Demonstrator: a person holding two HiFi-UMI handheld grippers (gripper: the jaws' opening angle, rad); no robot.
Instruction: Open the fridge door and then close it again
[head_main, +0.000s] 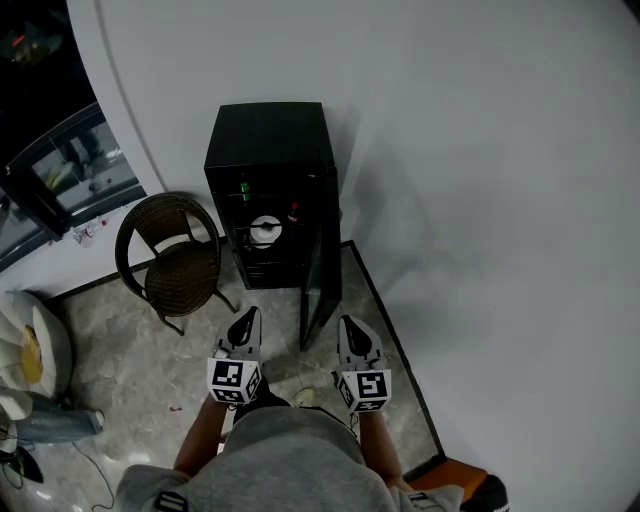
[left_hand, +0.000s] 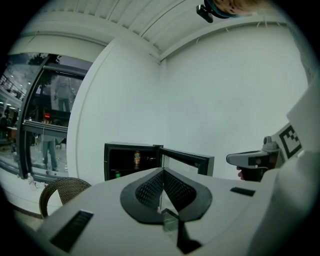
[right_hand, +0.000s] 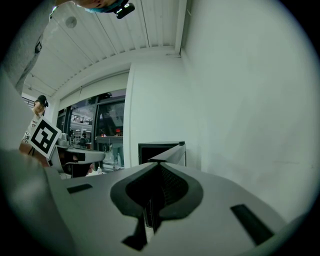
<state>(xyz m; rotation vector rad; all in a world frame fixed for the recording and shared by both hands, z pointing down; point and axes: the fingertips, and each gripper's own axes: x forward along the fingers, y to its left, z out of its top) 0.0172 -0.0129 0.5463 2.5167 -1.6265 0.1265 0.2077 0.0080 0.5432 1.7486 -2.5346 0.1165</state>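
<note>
Clenched on nothing, the left gripper (head_main: 245, 320) and right gripper (head_main: 350, 327) sit side by side in front of the person, pointing at the fridge (head_main: 268, 135). This black fridge stands on the floor against the white wall (head_main: 480, 150). Its door (head_main: 322, 285) is swung wide open, with the free edge toward the gap between the grippers. A wicker chair (head_main: 175, 265) stands just beside it.

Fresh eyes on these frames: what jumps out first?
The small black fridge stands against the white wall with its glass door swung open. A brown wicker chair sits to its left. The left gripper and right gripper hang shut and empty, short of the door.
</note>
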